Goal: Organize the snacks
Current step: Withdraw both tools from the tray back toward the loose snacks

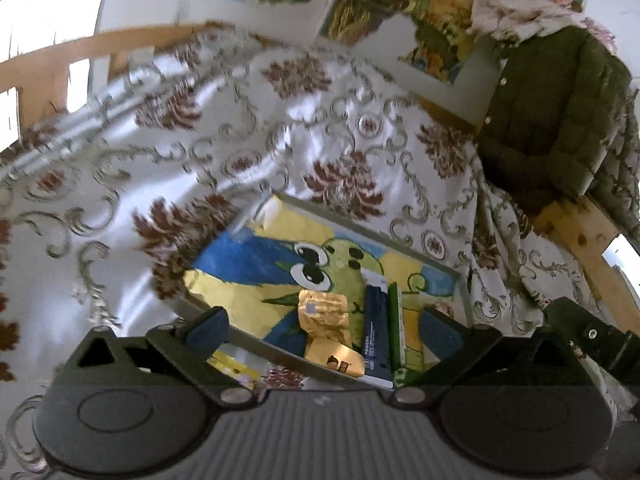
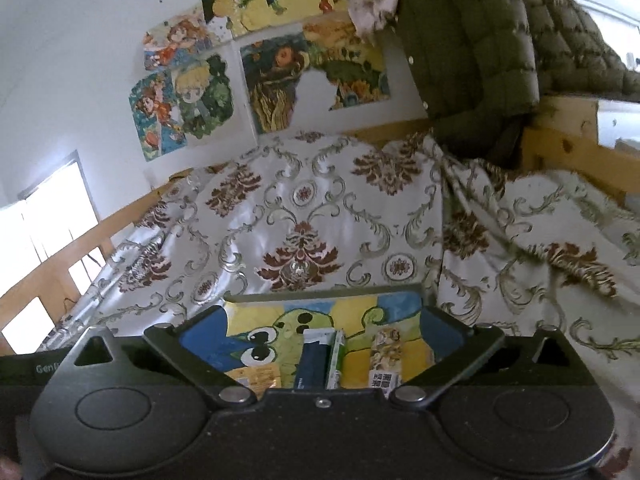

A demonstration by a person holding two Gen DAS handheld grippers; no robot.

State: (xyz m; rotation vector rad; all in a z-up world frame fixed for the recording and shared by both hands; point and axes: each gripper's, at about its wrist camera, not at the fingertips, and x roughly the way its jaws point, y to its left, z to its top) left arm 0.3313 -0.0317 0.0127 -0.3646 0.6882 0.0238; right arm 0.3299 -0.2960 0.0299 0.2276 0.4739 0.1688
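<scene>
Left wrist: painted tray with gold packets, blue box.

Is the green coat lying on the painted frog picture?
No, the green coat hangs up by the wooden frame, far from the frog picture on the bedcover.

gold snack packets: 2; dark blue box: 1; green box: 1; painted tray: 1

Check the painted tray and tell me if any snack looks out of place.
One yellow packet lies on the cloth outside the tray, by its near edge. The gold packets and blue box lie inside.
</scene>
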